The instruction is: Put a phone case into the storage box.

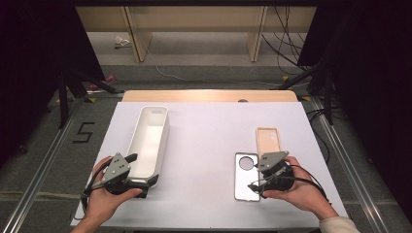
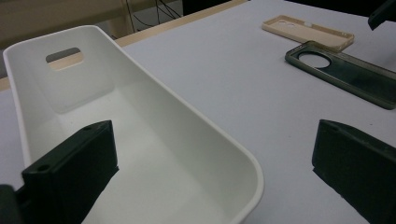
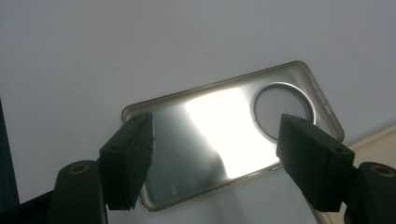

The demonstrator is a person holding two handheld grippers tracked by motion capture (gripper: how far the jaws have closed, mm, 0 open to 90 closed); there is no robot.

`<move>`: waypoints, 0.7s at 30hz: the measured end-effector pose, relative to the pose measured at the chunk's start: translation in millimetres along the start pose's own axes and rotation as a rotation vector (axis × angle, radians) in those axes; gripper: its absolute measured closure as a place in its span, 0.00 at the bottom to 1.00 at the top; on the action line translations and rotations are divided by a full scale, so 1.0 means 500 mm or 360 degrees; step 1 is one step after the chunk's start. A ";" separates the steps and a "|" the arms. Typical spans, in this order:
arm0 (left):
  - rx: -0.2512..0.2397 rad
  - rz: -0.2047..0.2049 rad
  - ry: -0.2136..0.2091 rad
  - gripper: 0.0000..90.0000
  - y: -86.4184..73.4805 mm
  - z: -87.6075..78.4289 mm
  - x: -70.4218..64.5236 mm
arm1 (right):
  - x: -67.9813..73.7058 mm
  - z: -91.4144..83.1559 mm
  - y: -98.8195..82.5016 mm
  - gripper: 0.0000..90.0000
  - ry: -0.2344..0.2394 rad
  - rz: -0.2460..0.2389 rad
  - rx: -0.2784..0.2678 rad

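- The clear phone case [image 3: 224,135] lies flat on the white table [image 1: 204,145], near the front edge on the person's right side, with its round camera hole toward the far end. A beige phone case [image 1: 267,140] lies just beyond it, close to or touching its far right corner.
- The right gripper [image 3: 219,154] hovers over the clear case with its jaws spread wide, one over each long edge; the pads do not press on it, so nothing is held yet.
- The left gripper [image 2: 210,172] is spread too and holds nothing. One jaw hangs inside the near end of the white bin [image 2: 154,154], the other outside its wall.
- Judged from here, the work is picking up the clear case, probably to drop it in the bin.
- Main risk: the case is thin, flat and glossy. If the jaws close without reaching the table, the pads could slide over the rim and miss.
- If they close off-centre, the case may pivot and skid into the beige one.
- The soft walls could bow under a hard squeeze, and the case might pop free on lifting.
- The left gripper straddles the bin wall; a careless move there could tip or shove the bin.
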State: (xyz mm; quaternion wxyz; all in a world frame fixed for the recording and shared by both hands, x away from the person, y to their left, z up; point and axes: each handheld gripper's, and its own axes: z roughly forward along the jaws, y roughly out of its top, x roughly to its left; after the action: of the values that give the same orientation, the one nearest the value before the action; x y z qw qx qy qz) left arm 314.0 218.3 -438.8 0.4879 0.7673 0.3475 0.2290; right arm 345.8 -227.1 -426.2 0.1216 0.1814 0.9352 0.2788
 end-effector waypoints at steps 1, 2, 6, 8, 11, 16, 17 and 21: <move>-0.0001 -0.0002 0.0002 0.00 0.000 0.000 0.000 | 0.008 0.010 0.006 0.32 0.0026 -0.0060 0.0090; -0.0001 -0.0002 0.0002 0.00 0.000 0.000 0.000 | 0.008 0.010 0.006 0.32 0.0026 -0.0060 0.0090; -0.0003 -0.0001 0.0001 0.00 0.001 0.000 -0.001 | 0.032 0.035 0.025 0.35 0.0034 -0.0213 0.0321; -0.0006 0.0000 0.0002 0.00 0.001 0.000 -0.001 | 0.039 0.044 0.033 0.36 0.0044 -0.0281 0.0381; -0.0006 0.0005 -0.0001 0.00 0.002 -0.001 -0.002 | 0.047 0.051 0.042 0.37 0.0030 -0.0331 0.0430; -0.0007 0.0009 -0.0004 0.00 0.002 -0.001 -0.002 | 0.066 0.069 0.057 0.38 0.0048 -0.0445 0.0555; -0.0009 0.0008 -0.0005 0.00 0.002 -0.001 -0.003 | 0.071 0.076 0.059 0.38 0.0049 -0.0475 0.0608; -0.0009 0.0010 -0.0005 0.00 0.003 -0.001 -0.003 | 0.076 0.085 0.062 0.40 0.0043 -0.0508 0.0679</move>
State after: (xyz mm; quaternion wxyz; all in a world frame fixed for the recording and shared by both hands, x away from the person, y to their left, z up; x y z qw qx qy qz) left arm 313.1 216.9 -437.5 0.4898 0.7675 0.3436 0.2302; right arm 333.8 -167.0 -448.3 0.1106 0.0495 0.9911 0.0551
